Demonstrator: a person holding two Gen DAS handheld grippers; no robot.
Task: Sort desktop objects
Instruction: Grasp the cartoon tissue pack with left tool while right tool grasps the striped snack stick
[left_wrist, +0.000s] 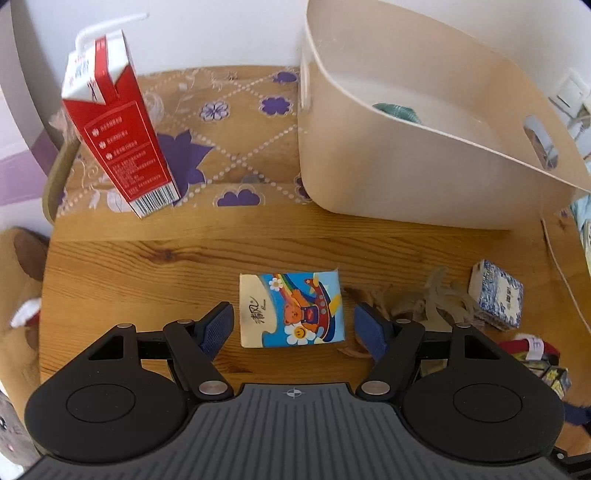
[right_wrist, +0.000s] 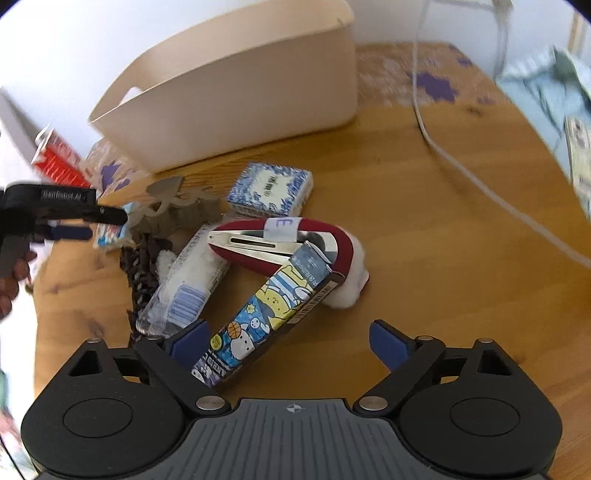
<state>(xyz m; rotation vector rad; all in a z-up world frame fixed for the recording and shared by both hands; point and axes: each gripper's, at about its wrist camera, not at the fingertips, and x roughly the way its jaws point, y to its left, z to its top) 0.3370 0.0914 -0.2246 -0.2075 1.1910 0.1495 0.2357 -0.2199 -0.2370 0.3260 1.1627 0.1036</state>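
Observation:
In the left wrist view, my left gripper (left_wrist: 293, 325) is open, its blue pads on either side of a cartoon bear tissue pack (left_wrist: 291, 310) lying flat on the wooden table (left_wrist: 147, 258). A cream bin (left_wrist: 406, 158) stands behind it with a teal item (left_wrist: 397, 110) inside. In the right wrist view, my right gripper (right_wrist: 288, 343) is open over a cartoon-printed box (right_wrist: 266, 317) that leans on a red hair clip (right_wrist: 280, 240). The left gripper (right_wrist: 70, 221) shows at the left edge there.
A red and white milk carton (left_wrist: 118, 133) stands at the back left. A blue-white tissue pack (right_wrist: 269, 190), a plastic-wrapped pack (right_wrist: 184, 284), dark and beige hair clips (right_wrist: 170, 210) and a white fluffy item (right_wrist: 351, 288) lie clustered. A white cable (right_wrist: 461, 166) crosses the table's right side.

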